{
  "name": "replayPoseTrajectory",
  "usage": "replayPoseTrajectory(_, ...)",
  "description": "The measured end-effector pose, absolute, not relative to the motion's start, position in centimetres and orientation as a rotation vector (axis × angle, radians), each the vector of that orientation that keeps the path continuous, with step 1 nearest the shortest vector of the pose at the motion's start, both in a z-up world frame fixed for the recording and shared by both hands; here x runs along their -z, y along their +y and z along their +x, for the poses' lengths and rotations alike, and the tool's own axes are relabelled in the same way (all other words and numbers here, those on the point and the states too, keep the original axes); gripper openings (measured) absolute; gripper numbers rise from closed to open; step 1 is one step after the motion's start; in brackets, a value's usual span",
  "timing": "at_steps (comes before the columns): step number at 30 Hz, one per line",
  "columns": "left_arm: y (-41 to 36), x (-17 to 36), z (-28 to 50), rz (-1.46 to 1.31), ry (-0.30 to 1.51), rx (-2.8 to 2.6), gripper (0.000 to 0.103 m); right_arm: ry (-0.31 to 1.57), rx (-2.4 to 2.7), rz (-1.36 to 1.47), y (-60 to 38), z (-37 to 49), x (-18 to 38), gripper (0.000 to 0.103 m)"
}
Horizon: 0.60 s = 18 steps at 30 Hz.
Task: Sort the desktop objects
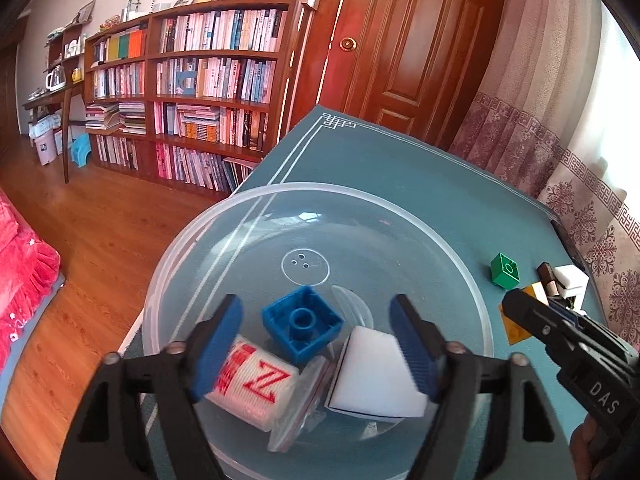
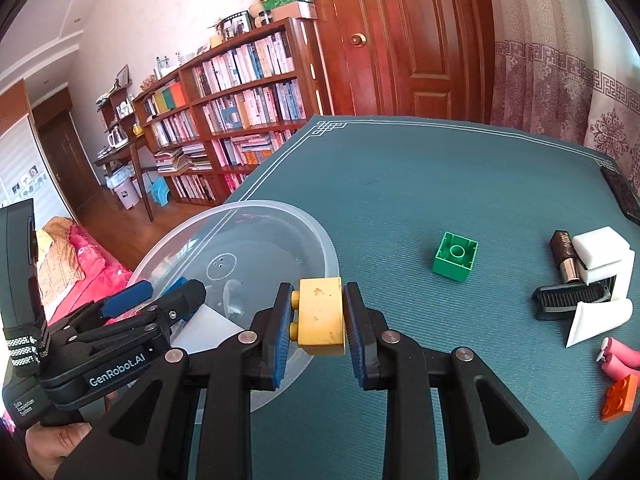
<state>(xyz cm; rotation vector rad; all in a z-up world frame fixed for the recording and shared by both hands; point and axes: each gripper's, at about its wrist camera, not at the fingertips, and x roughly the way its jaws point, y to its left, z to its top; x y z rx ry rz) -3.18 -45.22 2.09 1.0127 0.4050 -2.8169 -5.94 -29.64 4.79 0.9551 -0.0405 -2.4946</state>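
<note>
The left tool (image 1: pixel 316 344) is held spread wide over the bowl (image 1: pixel 460 240), nothing between its pads; beneath it a blue brick (image 1: pixel 302 328), a white roll (image 1: pixel 256 384) with red print and a white block (image 1: pixel 376 376) are seen lying inside, sorted already by the look of it; the right tool (image 2: pixel 318 322) is clamped on a yellow brick (image 2: pixel 322 312), held just past the bowl's near rim, presumably so it can be dropped in; further right on the worktop (image 2: pixel 440 184), a green brick (image 2: pixel 456 256), white foam pieces (image 2: pixel 600 256), a pink roll (image 2: pixel 618 360) and an orange brick (image 2: pixel 620 398) are left waiting.
</note>
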Motion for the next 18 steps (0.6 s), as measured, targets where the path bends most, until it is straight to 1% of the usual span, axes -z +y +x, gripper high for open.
replayPoseTrajectory(18,-47.9,-2.9,-2.5,0.951,0.450,2.767,0.086,-0.016,2.419,0.945,-32.4,-6.4,-3.4,0.028)
